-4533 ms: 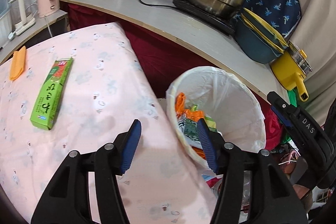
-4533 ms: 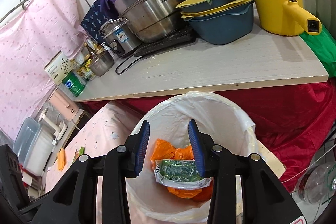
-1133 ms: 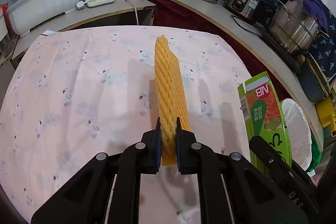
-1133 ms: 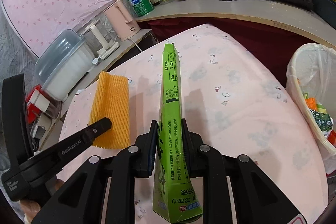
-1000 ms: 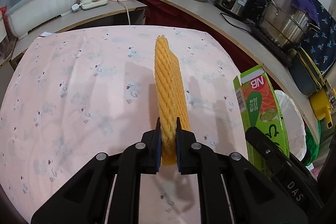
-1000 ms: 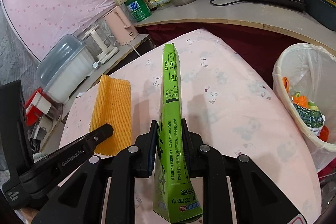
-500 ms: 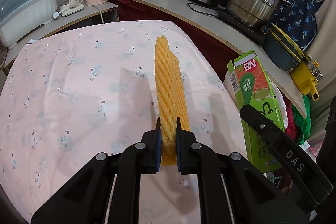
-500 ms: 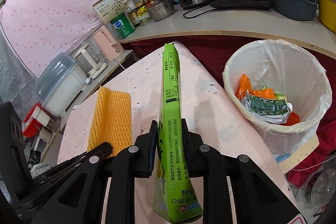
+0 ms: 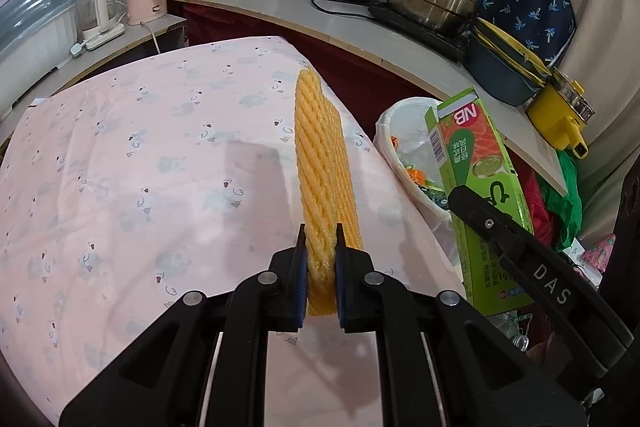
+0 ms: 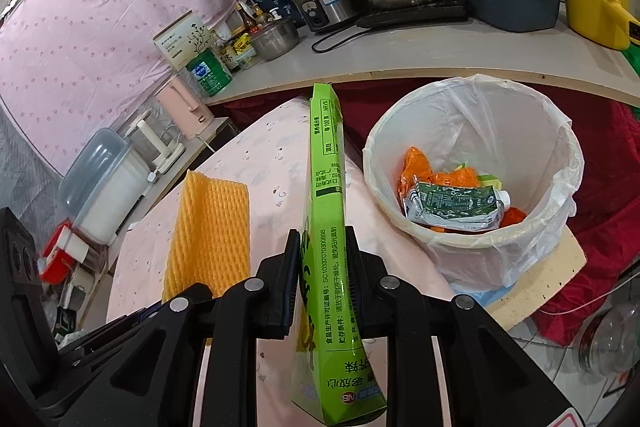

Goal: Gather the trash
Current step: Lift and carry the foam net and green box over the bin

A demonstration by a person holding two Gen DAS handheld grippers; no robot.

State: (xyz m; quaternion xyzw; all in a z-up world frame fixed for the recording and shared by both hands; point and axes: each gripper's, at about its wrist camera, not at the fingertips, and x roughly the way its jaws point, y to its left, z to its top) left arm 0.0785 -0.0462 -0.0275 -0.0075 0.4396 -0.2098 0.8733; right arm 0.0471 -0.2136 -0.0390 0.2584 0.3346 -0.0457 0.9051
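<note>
Orange foam netting (image 9: 320, 163) is sitting clamped edge-on between the pads of my left tongs (image 9: 320, 281), which are nearly closed on it. My right tongs (image 10: 322, 281) are pinching a flat green carton (image 10: 326, 227) by its narrow sides, jaws drawn in only as far as its width. Both pieces are riding clear of the pink tablecloth (image 9: 140, 167) below my tongs.

Change noted: a second ago both tongs were hanging over the middle of the cloth with the bin only at the right edge of view. Now I am carrying both loads toward it, and the white-lined trash bin (image 10: 472, 247) is standing ahead and to the right of my right tongs, with an orange wrapper and a crushed green pouch (image 10: 456, 205) already lying inside. From my left tongs, the bin is lying to the right, partly hidden behind the carton.

Assessment: pick-up is complete for both items and nothing loose is showing on the visible cloth. Neither load is over the bin's mouth yet, so I am judging the drop as the remaining step, the carton likely first.
</note>
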